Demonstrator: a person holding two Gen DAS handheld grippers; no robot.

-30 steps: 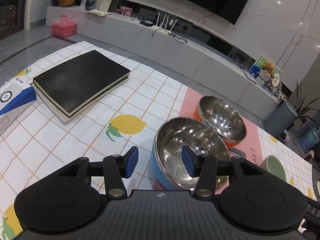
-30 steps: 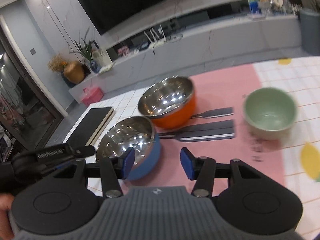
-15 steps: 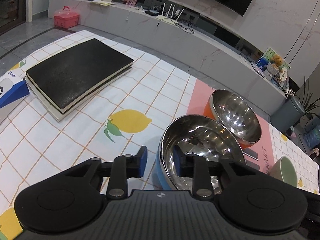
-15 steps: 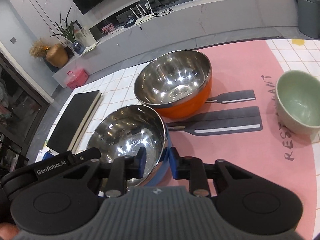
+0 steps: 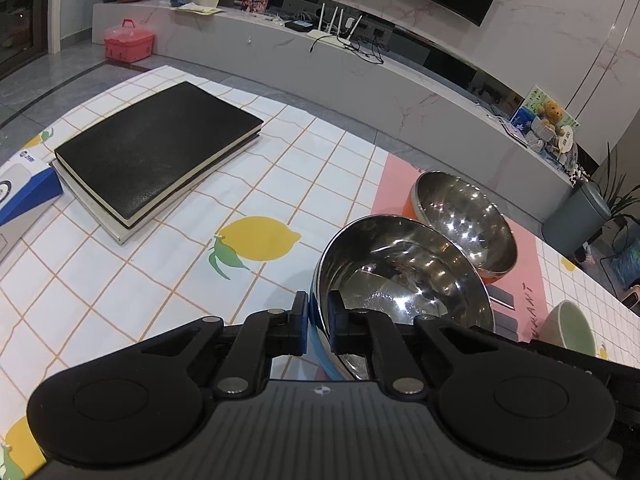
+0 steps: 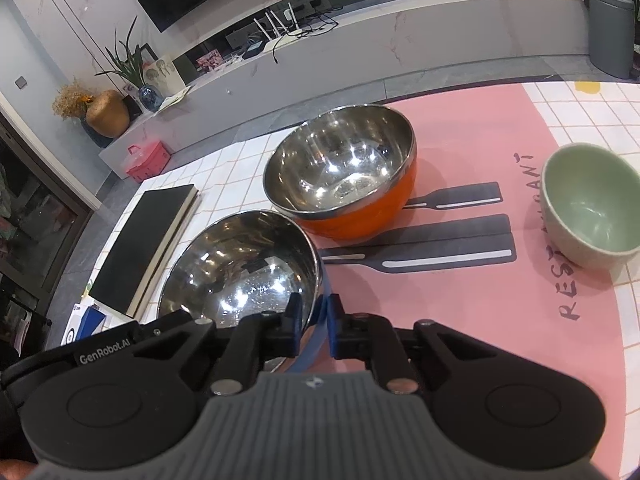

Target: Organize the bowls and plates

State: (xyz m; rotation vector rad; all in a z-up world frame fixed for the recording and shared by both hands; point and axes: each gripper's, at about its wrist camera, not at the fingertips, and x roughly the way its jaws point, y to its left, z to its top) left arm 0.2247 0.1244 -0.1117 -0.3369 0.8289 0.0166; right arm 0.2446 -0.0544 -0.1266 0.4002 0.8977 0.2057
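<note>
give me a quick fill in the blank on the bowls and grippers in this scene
1. Both the left gripper and the right gripper are shut on the rim of the ____ bowl.
2. The bowl right behind it is steel inside and ____ outside.
3. The green bowl stands on the ____ placemat.
4. Left of the bowls lies a ____ notebook.

Missing words: blue; orange; pink; black
</note>
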